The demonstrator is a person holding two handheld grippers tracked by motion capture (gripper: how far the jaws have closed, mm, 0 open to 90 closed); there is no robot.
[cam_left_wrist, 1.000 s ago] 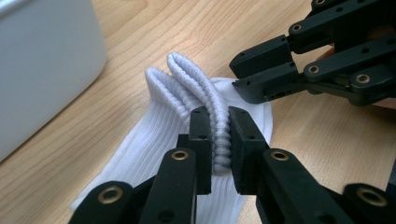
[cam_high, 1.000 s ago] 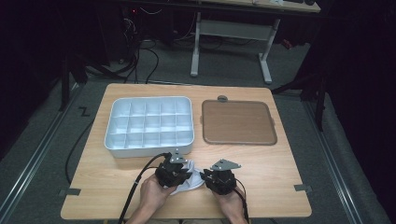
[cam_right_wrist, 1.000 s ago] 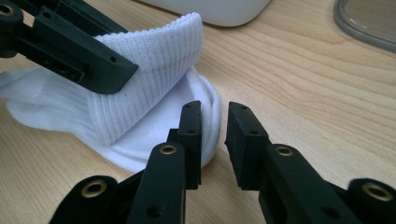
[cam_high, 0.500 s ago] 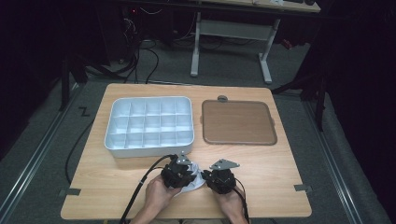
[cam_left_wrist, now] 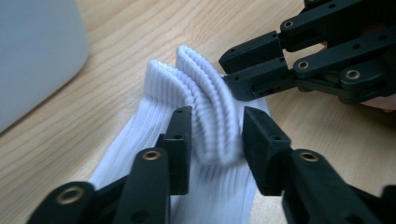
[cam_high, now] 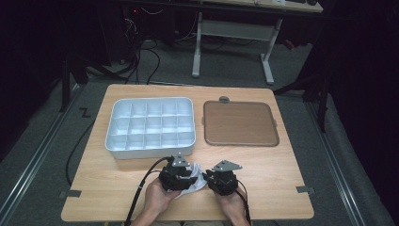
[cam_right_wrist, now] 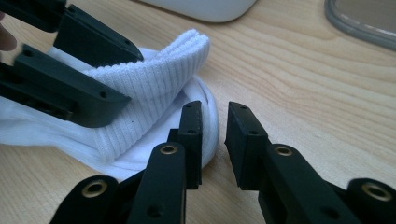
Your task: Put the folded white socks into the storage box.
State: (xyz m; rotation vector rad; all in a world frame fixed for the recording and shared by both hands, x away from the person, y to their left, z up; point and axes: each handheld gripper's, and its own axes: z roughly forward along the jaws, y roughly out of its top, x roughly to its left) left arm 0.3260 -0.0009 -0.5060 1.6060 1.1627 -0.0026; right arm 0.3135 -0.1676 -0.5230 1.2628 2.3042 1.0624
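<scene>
From the high view we see the white sock near the desk's front edge, between the left gripper and right gripper, just before the compartment tray. In the left gripper view our left gripper has just been opening; its jaws stand released around the raised ribbed fold. In the right gripper view our right gripper has just been opening, jaws apart beside the sock, grasping nothing.
</scene>
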